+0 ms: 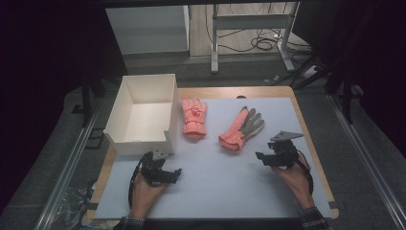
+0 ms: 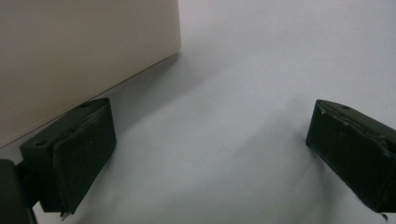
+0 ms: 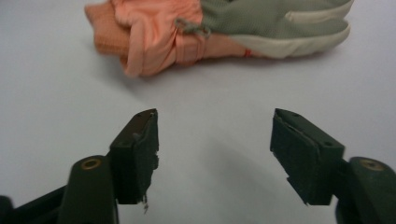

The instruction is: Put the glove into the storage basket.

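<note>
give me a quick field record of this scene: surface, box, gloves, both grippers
surface: pale mat on a wooden table
box: white open box at the mat's far left corner, nothing visible inside
left glove: orange glove flat beside the box, back side up
right glove: orange glove with grey palm, palm up, lying at a slant
left gripper: open, nothing between the jaws, near the box's front wall
right gripper: open, nothing between the jaws, pointed at the grey-palmed glove's cuff, not touching it

Overhead view, two close gripper views
</note>
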Demonstrator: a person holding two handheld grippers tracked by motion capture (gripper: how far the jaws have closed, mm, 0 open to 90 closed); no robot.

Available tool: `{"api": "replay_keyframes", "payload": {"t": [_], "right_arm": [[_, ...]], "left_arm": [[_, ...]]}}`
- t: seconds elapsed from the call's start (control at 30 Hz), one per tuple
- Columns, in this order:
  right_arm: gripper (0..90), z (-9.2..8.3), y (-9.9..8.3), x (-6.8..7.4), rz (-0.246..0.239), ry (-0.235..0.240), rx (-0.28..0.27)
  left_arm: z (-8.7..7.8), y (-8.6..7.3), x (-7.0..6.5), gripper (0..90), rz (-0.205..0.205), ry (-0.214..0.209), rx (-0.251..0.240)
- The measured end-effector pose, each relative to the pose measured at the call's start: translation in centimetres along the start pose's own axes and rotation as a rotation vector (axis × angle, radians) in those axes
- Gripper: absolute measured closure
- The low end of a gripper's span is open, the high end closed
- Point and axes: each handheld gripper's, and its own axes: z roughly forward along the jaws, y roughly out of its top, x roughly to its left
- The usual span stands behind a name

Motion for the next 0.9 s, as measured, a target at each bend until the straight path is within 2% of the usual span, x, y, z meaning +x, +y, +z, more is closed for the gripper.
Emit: {"api": "replay_keyframes", "payload": {"t": [0.07,0.1,0.23,0.43,0.47,0.73,0.9], "right_arm": [[34.8,0.2,0.7,-0.3,0.015,0.016,-0.018],[34.8,0.2,0.7,-0.3,0.015,0.016,-0.018],[35.0,0.7,2.6,-0.7,0.02,0.013,-0.032],[42.1,1.5,4.2,-1.5,0.037,0.02,-0.033],[45.8,2.0,4.8,-1.8,0.051,0.026,-0.033],[54.1,3.6,6.8,-2.5,0.032,0.006,-0.036],[52.3,5.4,8.2,-2.6,0.022,-0.015,-0.013]], "left_arm": [[0.0,0.0,0.0,1.5,0.0,0.0,0.0],[0.0,0.0,0.0,1.5,0.0,0.0,0.0],[0.0,0.0,0.0,1.5,-0.001,0.0,0.0],[0.0,0.0,0.0,1.5,0.0,0.0,0.0],[0.0,0.0,0.0,1.5,0.0,0.0,0.0],[0.0,0.0,0.0,1.5,-0.002,-0.001,0.0],[0.0,0.0,0.0,1.7,-0.002,-0.002,-0.002]]}}
